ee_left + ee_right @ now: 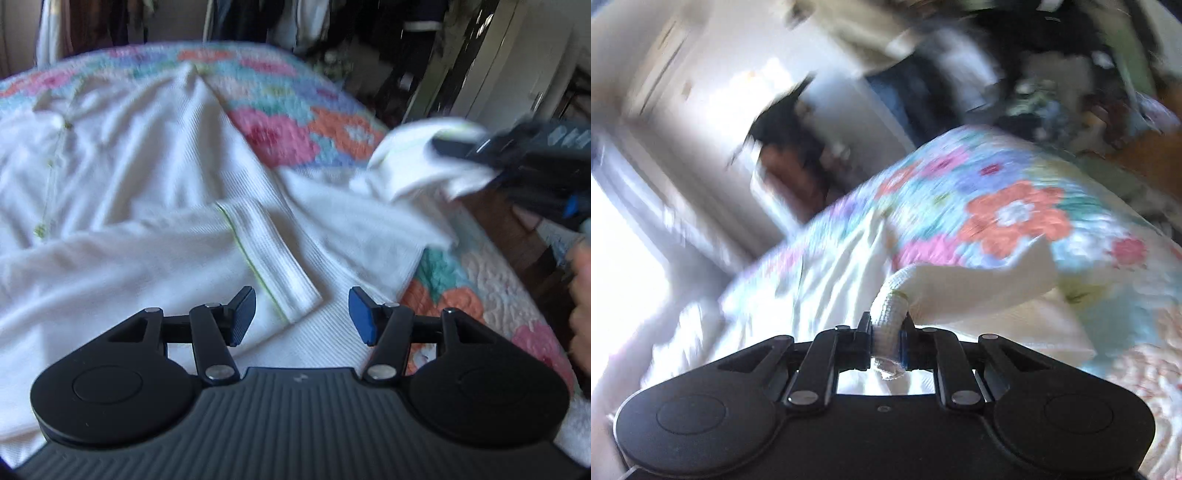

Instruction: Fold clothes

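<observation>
A white ribbed shirt point(147, 155) with thin green trim lies spread on a flowered quilt point(295, 122). One sleeve point(266, 254) is folded across its front. My left gripper point(302, 314) hovers open just above the shirt's lower part, nothing between its fingers. In the left wrist view my right gripper point(491, 155) comes in from the right, shut on the shirt's other sleeve cuff point(417, 155) and lifting it off the bed. In the right wrist view the right gripper point(886, 339) pinches that ribbed cuff point(888, 314), and the sleeve point(979, 284) trails away to the right.
The quilt point(1015, 206) covers the bed, whose right edge point(517, 280) drops to a dark floor. Hanging clothes point(258, 18) fill the background. A pale cabinet point(524, 62) stands at the far right. A hand point(581, 295) shows at the right border. Bright window light point(617, 251) washes out the left.
</observation>
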`<move>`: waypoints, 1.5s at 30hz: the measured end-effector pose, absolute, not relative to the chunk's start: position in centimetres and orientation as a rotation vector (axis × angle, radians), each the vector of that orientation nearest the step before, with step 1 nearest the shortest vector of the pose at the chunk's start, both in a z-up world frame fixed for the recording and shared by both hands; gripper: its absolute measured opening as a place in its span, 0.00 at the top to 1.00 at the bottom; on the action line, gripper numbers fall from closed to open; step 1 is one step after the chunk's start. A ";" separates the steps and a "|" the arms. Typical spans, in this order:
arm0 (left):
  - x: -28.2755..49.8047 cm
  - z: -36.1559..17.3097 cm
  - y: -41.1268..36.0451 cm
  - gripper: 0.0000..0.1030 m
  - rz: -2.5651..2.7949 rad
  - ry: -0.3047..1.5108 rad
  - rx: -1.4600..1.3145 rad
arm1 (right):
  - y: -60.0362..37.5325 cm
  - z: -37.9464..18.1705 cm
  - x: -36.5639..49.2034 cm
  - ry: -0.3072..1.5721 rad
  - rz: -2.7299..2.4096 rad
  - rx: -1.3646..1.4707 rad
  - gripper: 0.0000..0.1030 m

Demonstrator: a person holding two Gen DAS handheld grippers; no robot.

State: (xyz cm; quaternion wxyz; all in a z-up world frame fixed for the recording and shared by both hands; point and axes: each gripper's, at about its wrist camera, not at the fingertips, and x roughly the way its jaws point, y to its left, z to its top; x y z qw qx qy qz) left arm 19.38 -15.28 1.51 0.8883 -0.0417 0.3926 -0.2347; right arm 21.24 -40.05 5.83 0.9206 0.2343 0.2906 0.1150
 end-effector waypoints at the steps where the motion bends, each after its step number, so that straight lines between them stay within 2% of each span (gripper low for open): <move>1: 19.0 1.8 -14.6 0.44 -0.487 0.793 -0.103 | -38.9 5.9 21.6 0.611 0.265 0.450 0.84; 7: 17.1 3.8 -15.2 0.39 -0.468 0.696 0.024 | -35.1 5.8 21.9 0.673 0.469 0.500 0.84; 12: 17.2 4.2 -14.1 0.24 -0.346 0.648 0.024 | -32.2 6.1 20.7 0.710 0.507 0.448 0.84; 15: 17.1 4.1 -13.3 0.24 -0.356 0.639 0.026 | -32.0 5.9 20.4 0.734 0.543 0.474 0.84; 16: 16.7 4.1 -13.3 0.29 -0.362 0.624 0.047 | -32.2 5.7 20.6 0.745 0.566 0.494 0.84; 17: 16.4 4.1 -13.3 0.43 -0.369 0.608 0.068 | -32.2 5.4 21.0 0.757 0.600 0.517 0.84; 18: 15.9 4.2 -13.6 0.50 -0.373 0.595 0.103 | -32.3 5.0 21.4 0.769 0.635 0.540 0.83; 20: 14.7 4.0 -14.6 0.73 -0.373 0.577 0.199 | -32.3 4.2 21.8 0.804 0.675 0.590 0.83; 23: 13.9 3.2 -15.1 0.84 -0.345 0.584 0.237 | -32.1 3.6 21.8 0.849 0.697 0.602 0.81; 27: 14.6 2.7 -14.2 0.94 -0.308 0.643 0.175 | -32.1 3.8 21.2 0.862 0.695 0.565 0.73; 28: 14.8 2.7 -13.9 0.94 -0.284 0.658 0.177 | -32.4 4.1 21.0 0.849 0.673 0.566 0.60; 30: 15.2 2.8 -13.0 0.94 -0.223 0.691 0.188 | -33.6 4.7 20.8 0.800 0.601 0.569 0.42; 34: 16.0 3.0 -10.0 0.94 -0.187 0.722 0.089 | -37.2 5.1 20.6 0.734 0.423 0.609 0.41; 41: 16.3 1.8 -7.3 0.94 -0.146 0.758 0.016 | -43.7 2.0 20.4 0.757 0.139 0.789 0.41; 45: 15.9 3.4 -6.1 0.94 0.035 0.657 0.085 | -43.0 1.8 20.7 0.777 0.147 0.767 0.40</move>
